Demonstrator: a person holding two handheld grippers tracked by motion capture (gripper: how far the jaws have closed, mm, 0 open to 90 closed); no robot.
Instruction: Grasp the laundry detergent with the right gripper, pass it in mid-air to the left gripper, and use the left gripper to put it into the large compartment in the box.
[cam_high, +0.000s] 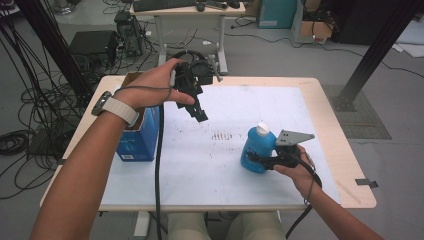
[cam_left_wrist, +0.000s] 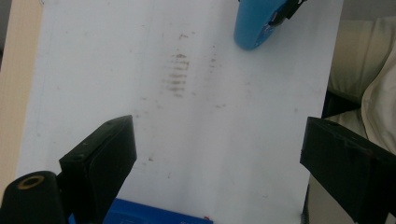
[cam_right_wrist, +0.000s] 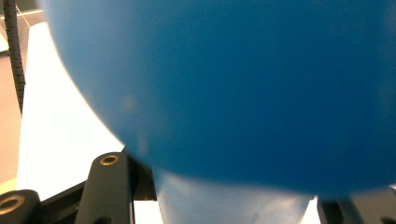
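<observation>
Right gripper (cam_high: 256, 159): jaws clamped around blue bottle (cam_high: 257, 149), upright on white mat (cam_high: 210, 165). Left gripper (cam_high: 200, 114): jaws spread, empty, raised above mat; blue box (cam_high: 140, 140) just beside it.

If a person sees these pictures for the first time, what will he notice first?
First the blue bottle with a white cap, standing right of centre on the white mat, clamped by the right gripper. Then the left gripper, raised above the mat with open jaws, and the blue box at the mat's left edge.
</observation>
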